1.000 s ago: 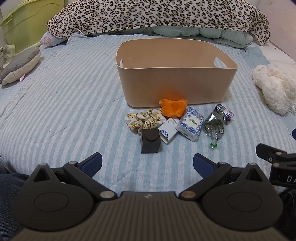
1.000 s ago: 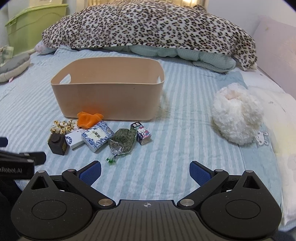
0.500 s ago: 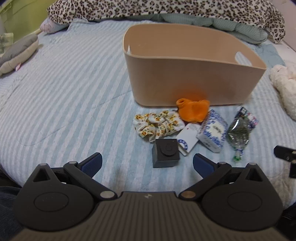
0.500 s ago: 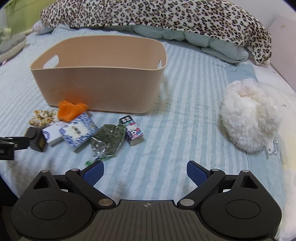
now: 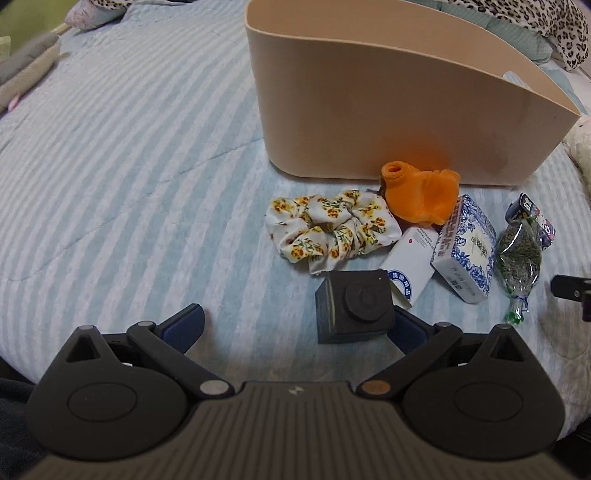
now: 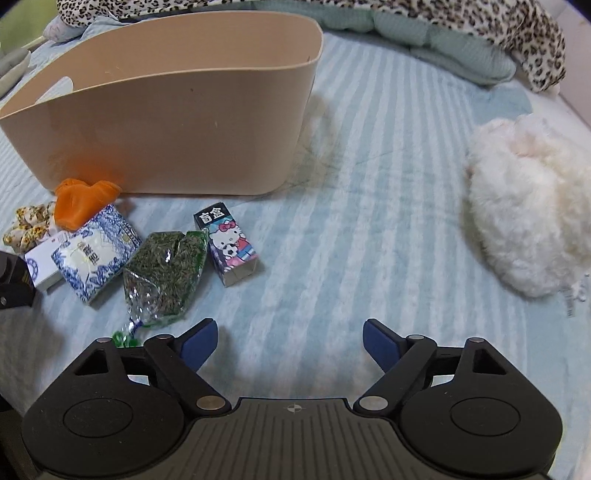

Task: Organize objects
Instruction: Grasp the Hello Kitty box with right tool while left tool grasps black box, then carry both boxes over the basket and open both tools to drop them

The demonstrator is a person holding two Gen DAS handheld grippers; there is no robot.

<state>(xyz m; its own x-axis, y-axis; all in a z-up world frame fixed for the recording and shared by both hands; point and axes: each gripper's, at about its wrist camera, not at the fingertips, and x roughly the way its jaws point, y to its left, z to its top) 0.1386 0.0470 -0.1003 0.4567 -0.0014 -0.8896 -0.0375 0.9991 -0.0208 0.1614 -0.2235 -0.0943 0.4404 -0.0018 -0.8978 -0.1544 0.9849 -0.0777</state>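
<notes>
A tan storage bin (image 5: 388, 122) stands on the striped bed, also in the right wrist view (image 6: 166, 129). In front of it lie a floral scrunchie (image 5: 332, 229), an orange cloth (image 5: 421, 195), a white card box (image 5: 408, 262), a blue-patterned box (image 5: 467, 247), a green tea bag (image 6: 166, 273), a Hello Kitty box (image 6: 229, 243) and a black box (image 5: 354, 306). My left gripper (image 5: 295, 326) is open, its right finger just beside the black box. My right gripper (image 6: 290, 343) is open and empty, below the tea bag and the Hello Kitty box.
A white fluffy plush (image 6: 528, 218) lies on the right of the bed. A leopard-print duvet (image 6: 480, 26) is piled along the back. A grey cushion (image 5: 26, 70) lies at the far left.
Both grippers have moved forward and down toward the row of objects. The black box now sits right by my left gripper's right finger. Both stay open.
</notes>
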